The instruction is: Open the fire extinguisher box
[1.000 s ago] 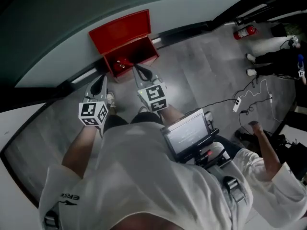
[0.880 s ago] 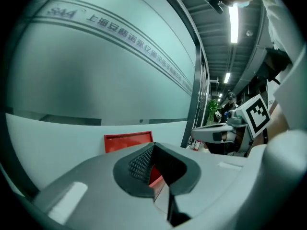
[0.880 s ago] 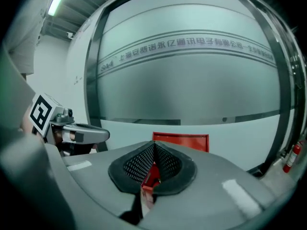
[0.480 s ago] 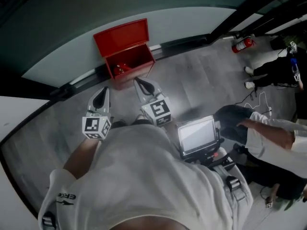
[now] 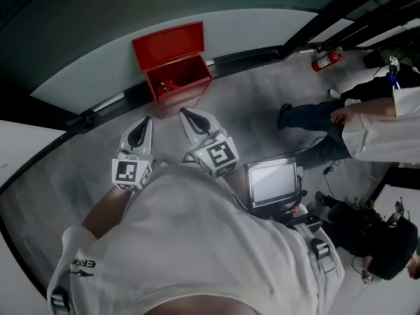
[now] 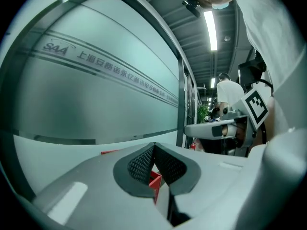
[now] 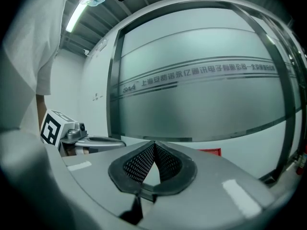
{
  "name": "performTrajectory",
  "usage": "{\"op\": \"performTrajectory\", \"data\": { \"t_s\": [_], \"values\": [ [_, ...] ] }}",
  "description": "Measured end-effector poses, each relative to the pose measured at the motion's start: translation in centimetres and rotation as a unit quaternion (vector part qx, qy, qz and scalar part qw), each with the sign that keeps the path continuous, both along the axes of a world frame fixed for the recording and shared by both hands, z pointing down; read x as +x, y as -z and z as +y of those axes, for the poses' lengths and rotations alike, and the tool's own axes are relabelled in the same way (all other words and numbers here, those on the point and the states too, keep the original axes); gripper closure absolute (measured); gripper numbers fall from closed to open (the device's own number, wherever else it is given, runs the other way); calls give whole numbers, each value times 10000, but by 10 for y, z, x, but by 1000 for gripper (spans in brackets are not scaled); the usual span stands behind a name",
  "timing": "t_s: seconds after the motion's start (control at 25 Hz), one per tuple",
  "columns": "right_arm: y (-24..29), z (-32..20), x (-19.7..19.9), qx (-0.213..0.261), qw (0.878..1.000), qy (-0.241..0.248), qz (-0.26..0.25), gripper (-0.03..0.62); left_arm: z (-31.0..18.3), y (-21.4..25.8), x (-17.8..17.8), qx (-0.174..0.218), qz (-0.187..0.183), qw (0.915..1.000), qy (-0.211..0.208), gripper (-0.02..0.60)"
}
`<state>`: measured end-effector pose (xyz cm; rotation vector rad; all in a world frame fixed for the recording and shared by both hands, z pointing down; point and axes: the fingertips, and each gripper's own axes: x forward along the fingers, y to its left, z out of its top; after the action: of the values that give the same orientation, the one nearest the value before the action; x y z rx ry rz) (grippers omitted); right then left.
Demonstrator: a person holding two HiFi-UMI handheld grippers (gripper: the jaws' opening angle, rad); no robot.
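The red fire extinguisher box (image 5: 174, 63) stands on the floor against the frosted glass wall, its lid (image 5: 168, 40) raised back against the glass. Something red lies inside it (image 5: 167, 84). My left gripper (image 5: 140, 130) and right gripper (image 5: 191, 116) hover side by side above the floor, short of the box and touching nothing. Both point roughly level at the wall. In the left gripper view the jaws (image 6: 153, 145) are shut and empty, with a red box edge (image 6: 155, 180) showing below them. In the right gripper view the jaws (image 7: 154, 143) are shut too, and the red lid (image 7: 211, 152) peeks over the right jaw.
A loose fire extinguisher (image 5: 326, 60) lies by the wall at the right. A person in a white coat (image 5: 384, 133) stretches across the floor on the right. A lit screen (image 5: 272, 182) hangs at my chest. A second person crouches at the lower right (image 5: 377, 238).
Both grippers have drawn back from the open box and risen. The box keeps its lid up. The person on the right has shifted across the floor.
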<state>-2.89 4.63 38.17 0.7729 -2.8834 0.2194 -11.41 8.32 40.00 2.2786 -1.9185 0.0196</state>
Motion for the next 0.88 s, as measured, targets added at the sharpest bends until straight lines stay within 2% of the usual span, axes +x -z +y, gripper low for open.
{"op": "performTrajectory", "data": {
  "t_s": [0.4, 0.88],
  "values": [
    [-7, 7, 1, -177, 9998, 14, 85, 582, 0, 2, -5, -153, 91, 9998, 1, 578],
    [0, -3, 3, -186, 9995, -256, 54, 583, -10, 7, -8, -89, 136, 9998, -96, 578]
  ]
}}
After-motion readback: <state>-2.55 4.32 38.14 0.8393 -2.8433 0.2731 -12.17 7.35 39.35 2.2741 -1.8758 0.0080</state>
